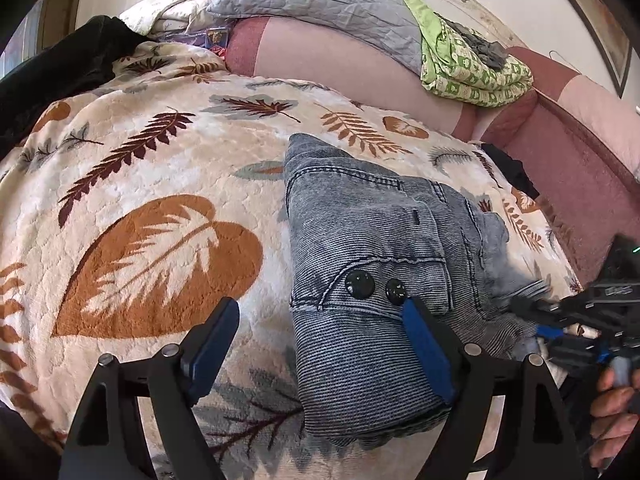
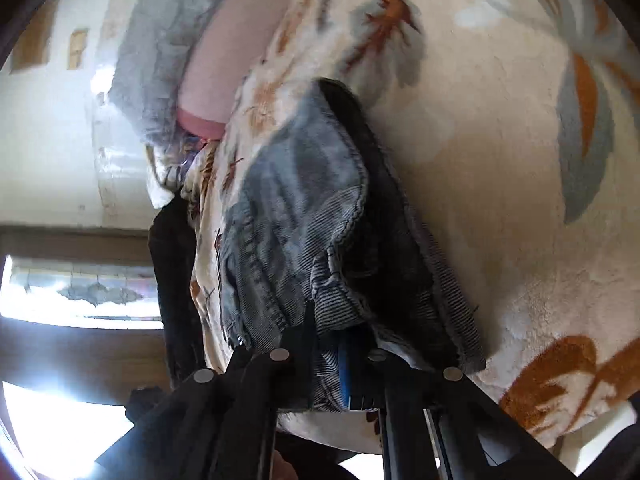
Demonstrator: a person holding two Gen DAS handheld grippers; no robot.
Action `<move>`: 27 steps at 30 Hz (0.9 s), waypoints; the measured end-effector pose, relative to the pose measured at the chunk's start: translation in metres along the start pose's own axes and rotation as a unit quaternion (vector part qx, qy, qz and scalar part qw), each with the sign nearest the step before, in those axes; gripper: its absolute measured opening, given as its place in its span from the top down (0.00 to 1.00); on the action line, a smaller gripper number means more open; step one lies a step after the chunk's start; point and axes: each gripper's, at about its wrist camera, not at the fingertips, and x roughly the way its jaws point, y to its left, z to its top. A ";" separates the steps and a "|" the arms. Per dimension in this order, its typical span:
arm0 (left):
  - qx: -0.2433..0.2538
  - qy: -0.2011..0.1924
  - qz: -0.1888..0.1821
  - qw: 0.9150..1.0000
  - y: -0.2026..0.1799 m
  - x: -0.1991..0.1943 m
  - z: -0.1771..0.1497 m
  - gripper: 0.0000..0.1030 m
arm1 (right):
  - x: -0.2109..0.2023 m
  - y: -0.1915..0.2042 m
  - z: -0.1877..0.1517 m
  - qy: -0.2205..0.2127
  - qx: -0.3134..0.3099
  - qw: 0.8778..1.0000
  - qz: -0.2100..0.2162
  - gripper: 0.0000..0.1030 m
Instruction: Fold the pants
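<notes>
My left gripper (image 1: 320,344) stands wide open with nothing between its blue pads (image 1: 426,354); seen from the left wrist, its right finger lies just over the near part of the pants (image 1: 368,240) while its left finger hangs above the leaf-print blanket (image 1: 140,160). The pants, grey-blue denim with two dark buttons (image 1: 360,285), lie as a compact bundle on the blanket, right of the middle of this view and reaching toward the near edge. At the right edge my right gripper (image 1: 532,308) comes in low against the loose right-hand edge of the denim, blurred, with my right hand (image 1: 612,408) behind it. Farther off, a green patterned cloth (image 1: 472,68) and a grey quilt (image 1: 320,4) sit on the pink surface beyond; I see no basket, box or other container, so there is nothing to report as holding anything. From the right wrist, my right gripper (image 2: 340,344) is clamped shut on a bunched edge of the pants (image 2: 296,200), the cloth gathered between its fingers and hanging from them toward the blanket (image 2: 480,200). I judge that the fold is well along, the pants already doubled over, and that the step in hand is bringing this last loose edge across. The next move calls for carrying that edge over the bundle without dragging the layers beneath, and my open left gripper looks well placed to pin the near end.
</notes>
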 end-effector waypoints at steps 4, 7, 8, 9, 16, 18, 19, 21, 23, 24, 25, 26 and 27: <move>-0.001 -0.001 0.002 1.000 0.001 0.000 0.000 0.17 | -0.036 0.038 -0.018 -0.047 -0.076 0.996 -0.014 0.96; 0.003 -0.004 0.004 1.000 0.000 -0.003 0.000 0.16 | -0.035 0.035 -0.028 -0.054 -0.102 0.992 -0.051 0.96; 0.006 -0.005 0.005 1.000 -0.001 -0.003 0.000 0.16 | -0.025 0.023 -0.027 -0.047 -0.100 0.991 -0.074 0.96; 0.010 -0.005 0.008 1.000 -0.002 -0.003 0.000 0.16 | -0.012 0.007 -0.024 -0.020 -0.079 0.994 -0.067 0.96; 0.006 -0.006 0.008 1.000 0.000 -0.004 0.000 0.16 | -0.011 -0.028 -0.015 -0.009 0.047 0.996 0.078 0.40; 0.004 -0.011 0.009 1.000 -0.001 -0.009 0.002 0.16 | -0.012 -0.027 -0.013 -0.017 0.060 0.994 0.090 0.24; 0.000 -0.022 0.008 1.000 0.000 -0.015 0.004 0.16 | -0.011 -0.024 -0.011 -0.017 0.061 0.994 0.089 0.24; -0.005 -0.051 0.003 0.999 0.001 -0.026 0.009 0.16 | -0.005 -0.018 -0.008 -0.013 0.050 0.996 0.067 0.25; -0.005 -0.051 0.018 0.999 0.003 -0.023 0.010 0.16 | 0.005 -0.013 -0.004 -0.004 0.036 0.998 0.046 0.78; -0.004 -0.037 0.023 0.999 0.003 -0.017 0.009 0.16 | 0.008 -0.014 -0.004 0.002 0.030 0.999 0.033 0.93; -0.003 -0.012 0.027 1.000 0.005 -0.007 0.006 0.16 | 0.012 -0.011 -0.004 0.005 0.020 1.000 0.022 0.94; -0.003 0.003 0.030 1.000 0.005 -0.001 0.004 0.16 | 0.008 -0.004 -0.006 0.000 0.001 1.000 0.012 0.94; -0.003 0.008 0.031 0.999 0.006 0.001 0.003 0.16 | -0.002 0.010 -0.010 -0.016 -0.029 0.999 0.003 0.94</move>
